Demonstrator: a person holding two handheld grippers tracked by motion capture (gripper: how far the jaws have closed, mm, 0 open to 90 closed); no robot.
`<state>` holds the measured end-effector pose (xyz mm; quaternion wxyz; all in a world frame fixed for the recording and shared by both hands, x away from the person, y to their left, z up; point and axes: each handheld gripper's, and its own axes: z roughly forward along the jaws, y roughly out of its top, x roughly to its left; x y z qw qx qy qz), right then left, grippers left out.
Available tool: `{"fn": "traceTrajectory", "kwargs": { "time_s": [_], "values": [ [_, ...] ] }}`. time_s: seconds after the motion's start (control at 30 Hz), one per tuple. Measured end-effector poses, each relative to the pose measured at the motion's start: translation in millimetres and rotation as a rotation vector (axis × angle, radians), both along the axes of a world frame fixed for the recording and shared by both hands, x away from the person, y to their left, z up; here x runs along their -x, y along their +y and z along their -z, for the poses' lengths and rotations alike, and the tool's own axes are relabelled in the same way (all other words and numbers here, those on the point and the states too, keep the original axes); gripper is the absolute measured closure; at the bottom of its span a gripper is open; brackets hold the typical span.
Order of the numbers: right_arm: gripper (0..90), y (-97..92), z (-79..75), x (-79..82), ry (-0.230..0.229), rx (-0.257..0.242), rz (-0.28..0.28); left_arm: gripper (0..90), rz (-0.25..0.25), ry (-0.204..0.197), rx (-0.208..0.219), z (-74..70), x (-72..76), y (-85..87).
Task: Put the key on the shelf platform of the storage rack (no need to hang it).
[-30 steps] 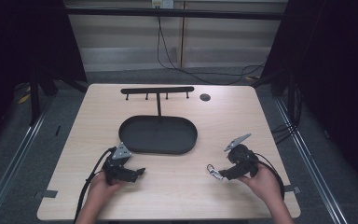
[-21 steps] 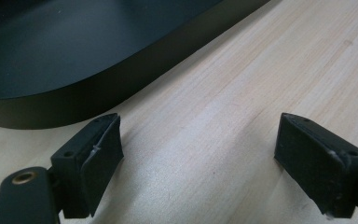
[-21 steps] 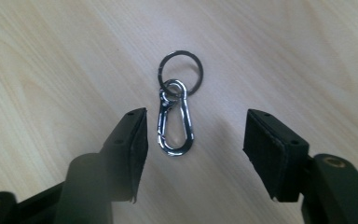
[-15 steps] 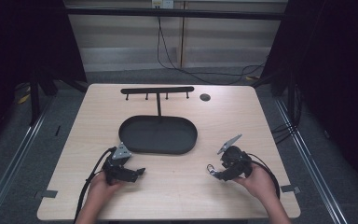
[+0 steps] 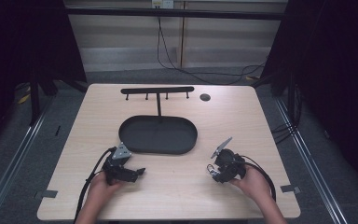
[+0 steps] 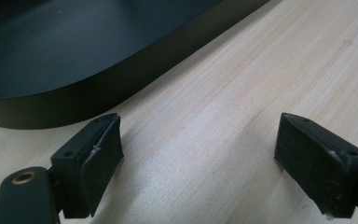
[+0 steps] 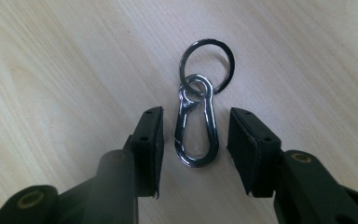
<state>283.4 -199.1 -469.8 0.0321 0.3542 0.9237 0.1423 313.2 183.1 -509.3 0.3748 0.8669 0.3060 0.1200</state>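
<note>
- I eased my right gripper [image 7: 195, 133] leftward and down onto the table [image 5: 177, 186], over the carabiner clip [image 7: 195, 126].
- Its jaws had just been closing around the clip, not yet touching it.

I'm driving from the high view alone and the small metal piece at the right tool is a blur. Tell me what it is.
Observer: A silver metal snap clip linked to a dark round key ring, flat on the pale wooden table.
Operator: Report the right tool's jaws.
Observer: The right tool has just been closing; the clip lies between its pads, gaps on both sides.
Operator: Now the left tool.
Observer: The left tool is wide open over bare wood, beside the black oval tray's wall.
</note>
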Motion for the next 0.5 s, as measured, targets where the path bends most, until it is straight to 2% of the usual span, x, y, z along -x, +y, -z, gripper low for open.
{"fn": "traceTrajectory", "kwargs": {
  "time_s": [0.17,0.27,0.5],
  "values": [
    [60.0,2.4,0.3,-1.1,-0.003,0.018,-0.008,14.4,0.0,0.0,0.0,0.0,0.0,0.0],
    [67.4,4.8,-0.7,-0.7,0.004,0.027,-0.006,14.4,0.0,0.0,0.0,0.0,0.0,0.0],
    [68.8,7.9,-1.1,-2.2,0.009,0.036,0.021,14.4,0.0,0.0,0.0,0.0,0.0,0.0]
  ]
}}
